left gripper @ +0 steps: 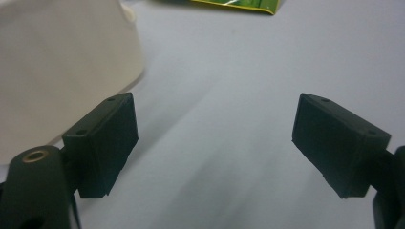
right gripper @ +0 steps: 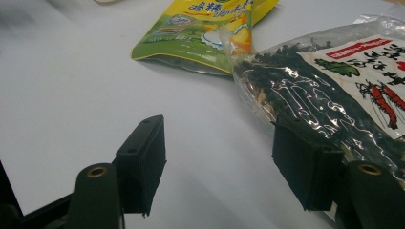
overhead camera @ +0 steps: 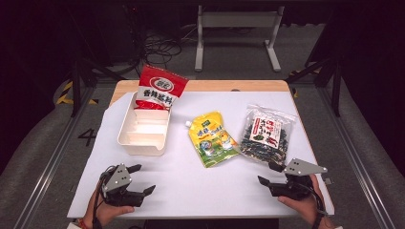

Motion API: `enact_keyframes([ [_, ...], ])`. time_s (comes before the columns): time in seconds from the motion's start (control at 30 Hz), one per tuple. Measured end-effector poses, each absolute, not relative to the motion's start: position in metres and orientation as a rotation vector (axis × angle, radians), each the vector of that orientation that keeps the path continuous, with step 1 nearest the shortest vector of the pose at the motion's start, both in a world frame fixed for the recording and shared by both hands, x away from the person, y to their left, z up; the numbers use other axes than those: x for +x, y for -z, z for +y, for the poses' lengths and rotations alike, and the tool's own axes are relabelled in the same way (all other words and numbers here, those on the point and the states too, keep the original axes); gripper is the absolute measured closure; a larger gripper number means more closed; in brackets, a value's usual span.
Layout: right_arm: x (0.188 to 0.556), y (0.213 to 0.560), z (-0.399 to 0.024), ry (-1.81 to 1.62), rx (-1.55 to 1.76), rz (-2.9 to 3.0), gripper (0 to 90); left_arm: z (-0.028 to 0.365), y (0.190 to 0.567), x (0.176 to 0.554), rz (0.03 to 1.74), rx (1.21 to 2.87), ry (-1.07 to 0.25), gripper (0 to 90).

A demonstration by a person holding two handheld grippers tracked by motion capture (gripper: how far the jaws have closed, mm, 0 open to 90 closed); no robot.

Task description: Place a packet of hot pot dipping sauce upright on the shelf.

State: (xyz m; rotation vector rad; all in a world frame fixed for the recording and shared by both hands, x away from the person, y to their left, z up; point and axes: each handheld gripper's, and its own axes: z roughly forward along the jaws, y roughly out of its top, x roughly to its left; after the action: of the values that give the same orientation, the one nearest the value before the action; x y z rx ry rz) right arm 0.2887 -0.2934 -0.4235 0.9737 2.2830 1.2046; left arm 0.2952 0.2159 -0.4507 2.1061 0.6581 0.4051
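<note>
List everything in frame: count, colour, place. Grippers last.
Table cover: 1, white, spread over a wooden tabletop.
Tray: 1, cream, left of centre, with dividers inside.
Red bag: 1, red and white, leaning on the tray's far end.
Yellow pouch: 1, yellow and green with a spout, flat at the centre.
Seaweed bag: 1, clear with dark contents and a white label, right of the pouch, its edge touching or overlapping the pouch.
Frame: 1, grey metal, on the floor beyond the table.
Left gripper: 1, black, near left, jaws open over bare cover, nothing between them.
Right gripper: 1, black, near right, jaws open, by the seaweed bag's near edge.
</note>
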Motion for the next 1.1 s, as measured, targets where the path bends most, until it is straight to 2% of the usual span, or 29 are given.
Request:
enact_keyframes([
  [0.47, 0.315, 0.418, -0.266, -1.219, 0.95, 2.31, 37.8, 0.198, 0.457, 0.3, 0.622, 2.161, -0.327, 15.4],
  [1.1, 0.388, 0.42, -0.226, -1.174, 0.984, 2.327, 43.0, 0.192, 0.459, 0.3, 0.591, 2.185, -0.322, 15.4],
])
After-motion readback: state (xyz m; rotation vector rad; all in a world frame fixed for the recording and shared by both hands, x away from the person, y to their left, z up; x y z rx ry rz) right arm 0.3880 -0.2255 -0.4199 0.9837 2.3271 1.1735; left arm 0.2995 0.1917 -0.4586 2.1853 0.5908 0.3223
